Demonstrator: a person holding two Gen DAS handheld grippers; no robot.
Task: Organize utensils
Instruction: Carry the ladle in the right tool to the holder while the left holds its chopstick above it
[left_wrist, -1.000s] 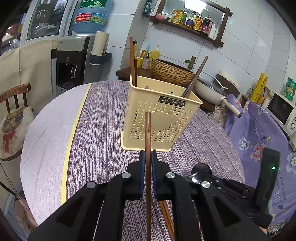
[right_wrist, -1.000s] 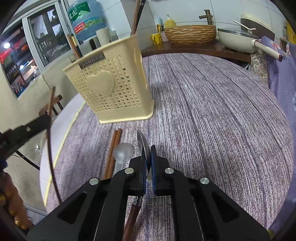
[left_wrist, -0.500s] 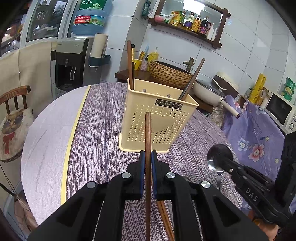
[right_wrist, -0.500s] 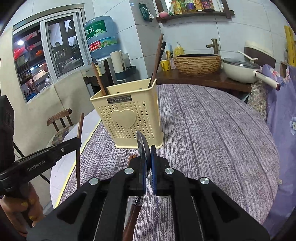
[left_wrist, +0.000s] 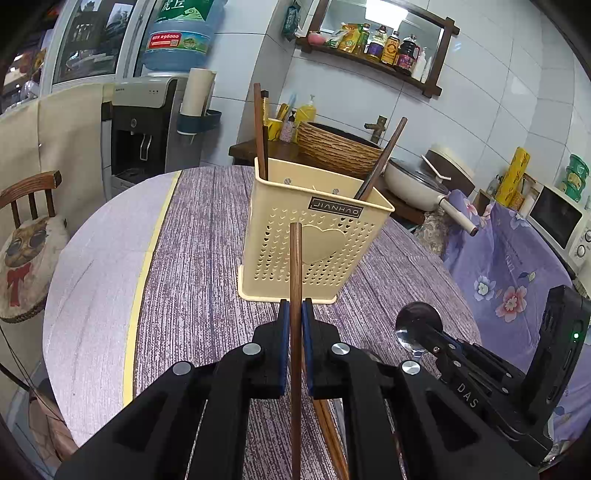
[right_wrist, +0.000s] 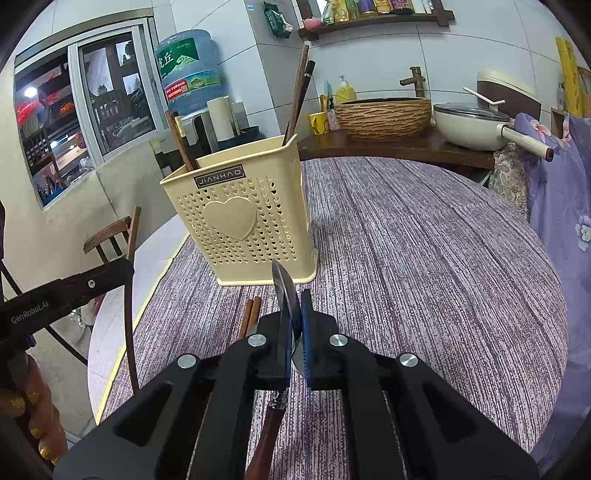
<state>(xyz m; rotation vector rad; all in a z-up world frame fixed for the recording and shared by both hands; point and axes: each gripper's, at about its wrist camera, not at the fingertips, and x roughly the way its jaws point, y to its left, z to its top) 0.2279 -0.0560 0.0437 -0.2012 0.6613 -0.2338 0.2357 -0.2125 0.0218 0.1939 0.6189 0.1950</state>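
Your cream perforated utensil holder (left_wrist: 314, 236) stands upright on the purple-striped counter (left_wrist: 207, 258), the heart and label panel facing you. Inside it, one dark wooden chopstick (left_wrist: 258, 129) rises near-vertical at the back-left corner, with a second, darker stick just behind it, and another wooden handle (left_wrist: 382, 157) leans out toward the right corner. From the right wrist view the same holder (right_wrist: 243, 218) shows a short brown stick at its left corner and two long ones at the far right corner; how the inside is divided cannot be told.

Your left gripper (left_wrist: 295, 321) has its jaws closed on a single brown chopstick (left_wrist: 295, 266), held upright in front of the holder, its tip level with the heart panel. Its lower end runs out of frame.

Your right gripper (right_wrist: 293, 314) has its jaws pinched on the bowl of a metal spoon (right_wrist: 286, 291), edge-on between the pads; the wooden handle hangs down under the gripper and is cut off at the bottom edge. In the left view that spoon bowl (left_wrist: 417, 325) shows near the counter's right edge.

A pair of chopsticks (right_wrist: 249, 317) lies flat on the counter just in front of the holder, mostly hidden under the grippers.
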